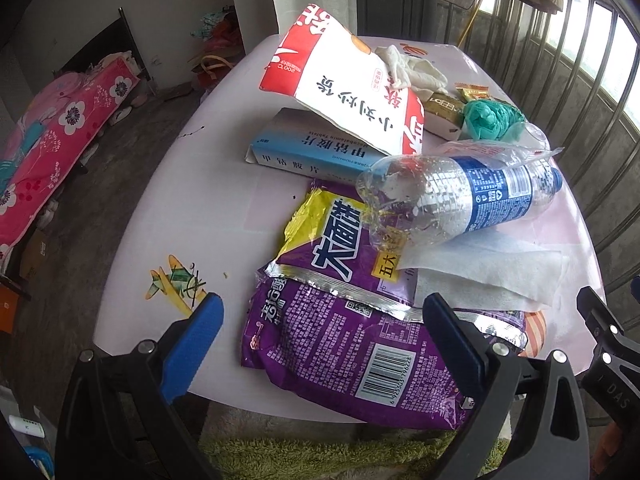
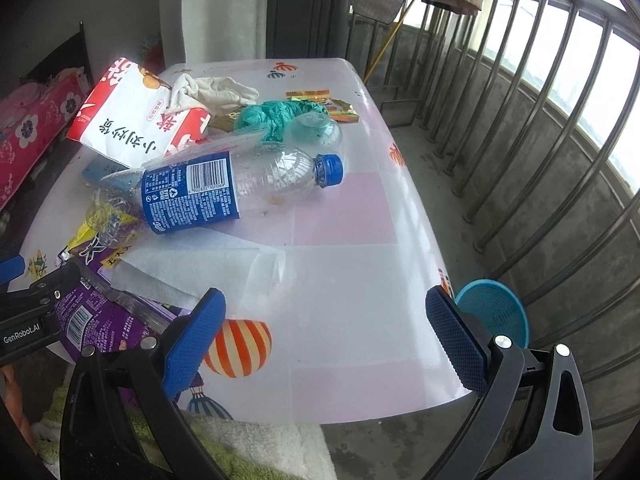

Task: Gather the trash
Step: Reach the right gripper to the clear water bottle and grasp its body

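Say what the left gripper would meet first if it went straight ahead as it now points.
Probably the purple snack bag, which lies between the open jaws of the left gripper at the near table edge. How high the jaws sit above it is unclear.

bottle (image 2: 240, 184): clear plastic | purple wrapper (image 1: 352, 352): glossy foil | table (image 2: 360, 280): glossy

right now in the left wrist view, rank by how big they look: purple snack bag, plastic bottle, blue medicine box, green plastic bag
1. purple snack bag, though it lies nearest the camera, which inflates it
2. plastic bottle
3. blue medicine box, partly covered by the red and white bag, so unsure
4. green plastic bag, farthest
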`<state>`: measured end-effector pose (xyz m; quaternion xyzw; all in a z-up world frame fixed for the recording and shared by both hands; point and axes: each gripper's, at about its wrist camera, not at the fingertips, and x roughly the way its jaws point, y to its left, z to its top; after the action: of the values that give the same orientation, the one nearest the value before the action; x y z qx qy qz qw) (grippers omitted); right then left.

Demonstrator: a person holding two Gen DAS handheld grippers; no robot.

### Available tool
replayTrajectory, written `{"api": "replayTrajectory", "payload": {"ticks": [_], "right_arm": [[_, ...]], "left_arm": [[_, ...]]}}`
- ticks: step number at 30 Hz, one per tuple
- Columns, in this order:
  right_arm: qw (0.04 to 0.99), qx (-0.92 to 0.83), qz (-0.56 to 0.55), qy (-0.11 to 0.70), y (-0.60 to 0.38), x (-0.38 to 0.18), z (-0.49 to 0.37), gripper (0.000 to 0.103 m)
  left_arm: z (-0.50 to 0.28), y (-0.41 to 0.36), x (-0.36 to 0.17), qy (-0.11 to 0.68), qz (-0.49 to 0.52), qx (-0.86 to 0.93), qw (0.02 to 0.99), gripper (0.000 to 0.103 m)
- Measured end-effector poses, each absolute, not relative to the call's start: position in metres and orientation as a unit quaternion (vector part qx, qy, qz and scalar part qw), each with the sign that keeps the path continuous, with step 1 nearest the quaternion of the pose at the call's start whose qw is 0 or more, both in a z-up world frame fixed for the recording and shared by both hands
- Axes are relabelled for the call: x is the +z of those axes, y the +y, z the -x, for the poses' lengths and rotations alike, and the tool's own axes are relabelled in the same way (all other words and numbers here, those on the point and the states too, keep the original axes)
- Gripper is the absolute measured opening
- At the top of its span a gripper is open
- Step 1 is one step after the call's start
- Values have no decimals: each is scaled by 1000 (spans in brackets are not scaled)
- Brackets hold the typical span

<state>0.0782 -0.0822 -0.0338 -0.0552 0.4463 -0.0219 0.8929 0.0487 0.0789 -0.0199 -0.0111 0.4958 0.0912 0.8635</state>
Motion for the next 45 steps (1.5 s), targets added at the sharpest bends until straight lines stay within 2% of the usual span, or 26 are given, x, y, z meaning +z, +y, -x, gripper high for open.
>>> {"api": "replayTrajectory", "payload": {"ticks": [22, 35, 40, 45], "right_arm": [[890, 12, -38, 455, -78, -40, -95, 96], [899, 37, -64, 432, -97, -26, -72, 96], [892, 48, -103, 438, -106, -26, -71, 83], [882, 69, -156, 439, -112, -21, -79, 75]], "left_arm": [[-61, 117, -36, 509, 21, 119, 852, 98], [-41, 159, -29, 460, 55, 37, 885, 98], [-27, 166, -19, 421, 117, -14, 899, 98], [-31, 155, -7, 397, 142, -65, 904, 98]]}}
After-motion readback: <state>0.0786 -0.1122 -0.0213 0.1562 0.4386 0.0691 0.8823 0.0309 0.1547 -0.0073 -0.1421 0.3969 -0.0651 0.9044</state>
